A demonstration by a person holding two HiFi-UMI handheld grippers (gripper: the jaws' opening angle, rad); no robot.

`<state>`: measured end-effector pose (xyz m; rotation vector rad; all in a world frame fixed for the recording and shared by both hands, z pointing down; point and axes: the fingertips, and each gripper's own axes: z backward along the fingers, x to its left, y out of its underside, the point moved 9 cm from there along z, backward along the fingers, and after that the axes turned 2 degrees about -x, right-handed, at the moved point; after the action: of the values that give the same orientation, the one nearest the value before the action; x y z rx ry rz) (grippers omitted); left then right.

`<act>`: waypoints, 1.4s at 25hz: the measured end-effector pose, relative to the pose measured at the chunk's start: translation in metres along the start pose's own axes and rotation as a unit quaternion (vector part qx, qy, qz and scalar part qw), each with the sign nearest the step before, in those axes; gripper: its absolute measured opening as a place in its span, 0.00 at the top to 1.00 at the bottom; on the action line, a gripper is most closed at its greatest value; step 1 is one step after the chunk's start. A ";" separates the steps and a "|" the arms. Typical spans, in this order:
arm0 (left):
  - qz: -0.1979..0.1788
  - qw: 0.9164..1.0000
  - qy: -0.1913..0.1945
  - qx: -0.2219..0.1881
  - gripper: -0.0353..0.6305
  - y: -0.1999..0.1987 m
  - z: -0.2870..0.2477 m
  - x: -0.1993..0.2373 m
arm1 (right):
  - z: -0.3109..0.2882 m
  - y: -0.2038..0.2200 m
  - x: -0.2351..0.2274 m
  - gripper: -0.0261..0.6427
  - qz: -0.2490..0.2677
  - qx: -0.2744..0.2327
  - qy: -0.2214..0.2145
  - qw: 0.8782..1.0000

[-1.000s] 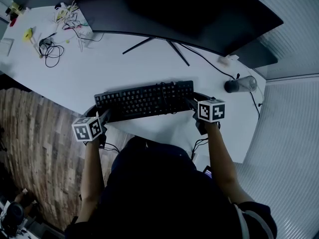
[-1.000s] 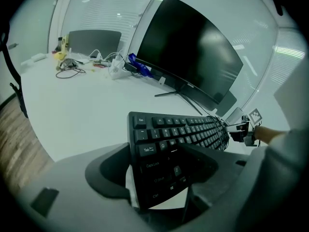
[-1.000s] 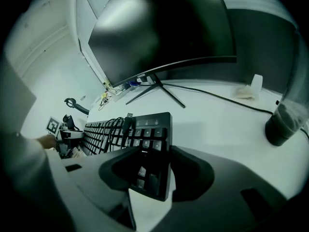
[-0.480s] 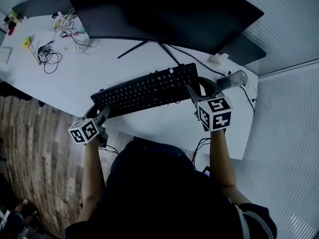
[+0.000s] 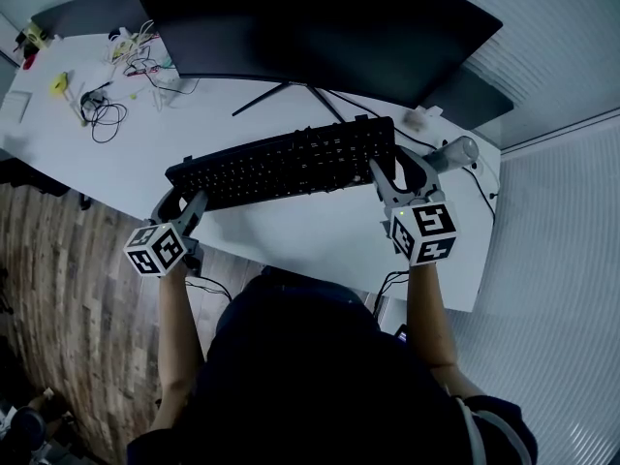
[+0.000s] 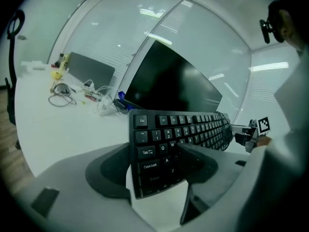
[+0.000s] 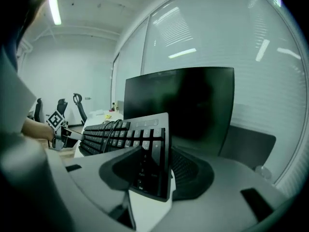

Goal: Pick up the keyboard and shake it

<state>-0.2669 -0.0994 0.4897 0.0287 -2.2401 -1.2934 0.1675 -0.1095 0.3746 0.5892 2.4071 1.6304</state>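
Observation:
The black keyboard (image 5: 281, 163) hangs in the air over the white desk (image 5: 291, 235), held at both ends. My left gripper (image 5: 182, 204) is shut on its left end, with one jaw above the keys and one below; in the left gripper view the keyboard (image 6: 178, 134) sits between the jaws of the left gripper (image 6: 159, 164) near the Tab and Caps Lock keys. My right gripper (image 5: 392, 170) is shut on the right end, the number-pad side of the keyboard (image 7: 120, 134), as the right gripper (image 7: 155, 168) view shows. The keyboard's cable trails across its keys.
A large dark monitor (image 5: 320, 27) on a two-legged stand stands just behind the keyboard. A dark bottle (image 5: 457, 151) lies at the desk's right end. Tangled cables (image 5: 102, 109) and small items lie at the far left. Wood floor (image 5: 68, 279) lies left of the desk.
Both grippers have risen with the keyboard, lifting it off the desk and up toward the monitor. The right end came up first and tilted it; the left end has followed.

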 end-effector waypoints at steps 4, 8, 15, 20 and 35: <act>-0.112 0.993 -0.048 -0.003 0.49 -0.050 0.017 -0.029 | -0.009 0.038 -0.013 0.66 -0.111 0.005 -0.018 0.994; -0.227 0.969 -0.097 0.002 0.49 -0.088 0.032 -0.065 | -0.022 0.080 -0.012 0.67 -0.221 0.031 -0.050 0.973; -0.374 0.917 -0.139 0.007 0.49 -0.112 0.040 -0.120 | -0.044 0.140 -0.002 0.67 -0.340 0.084 -0.101 0.931; -0.378 0.916 -0.133 0.014 0.49 -0.111 0.036 -0.123 | -0.040 0.147 -0.001 0.68 -0.351 0.089 -0.095 0.927; -0.023 0.993 -0.043 0.111 0.49 0.018 -0.007 -0.032 | 0.009 0.074 -0.025 0.68 -0.134 0.198 0.012 0.971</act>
<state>-0.2320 -0.0864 0.4929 0.1102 -2.4620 -1.0803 0.2095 -0.0884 0.4377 0.2795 2.7076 1.0634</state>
